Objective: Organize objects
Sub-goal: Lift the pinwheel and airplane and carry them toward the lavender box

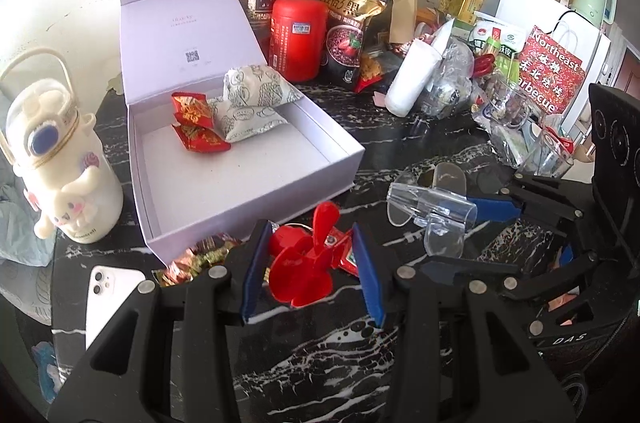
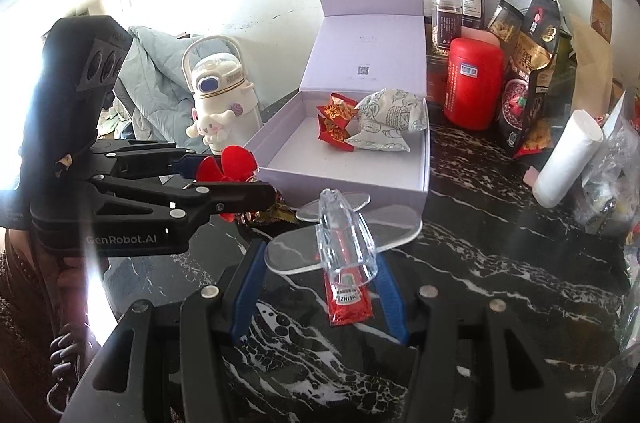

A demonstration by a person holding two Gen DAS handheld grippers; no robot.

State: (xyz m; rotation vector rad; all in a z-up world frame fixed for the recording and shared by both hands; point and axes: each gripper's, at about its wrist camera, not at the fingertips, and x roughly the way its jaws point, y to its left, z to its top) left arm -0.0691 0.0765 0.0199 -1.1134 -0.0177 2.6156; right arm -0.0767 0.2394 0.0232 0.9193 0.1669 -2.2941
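Note:
An open lilac box [image 1: 256, 195] [image 2: 360, 179] sits on the black marble table and holds two red snack packets [image 1: 192, 121] [image 2: 334, 121] and two printed white pouches [image 1: 248, 103] [image 2: 386, 121]. My left gripper [image 1: 310, 273] [image 2: 224, 179] has its jaws around a red plastic flower toy [image 1: 308, 263] [image 2: 224, 163], just in front of the box. My right gripper [image 2: 320, 287] [image 1: 472, 235] has its jaws around a clear plastic airplane [image 2: 344, 235] [image 1: 432, 211]. A Heinz ketchup sachet [image 2: 348, 299] lies under the airplane.
A white bunny bottle [image 1: 60, 167] [image 2: 218, 91] stands left of the box. A white phone [image 1: 108, 297] and foil candies [image 1: 196, 257] lie near the front. A red canister [image 1: 298, 39] [image 2: 474, 83], jars, snack bags, a white roll [image 1: 412, 75] and glasses [image 1: 548, 151] crowd the back.

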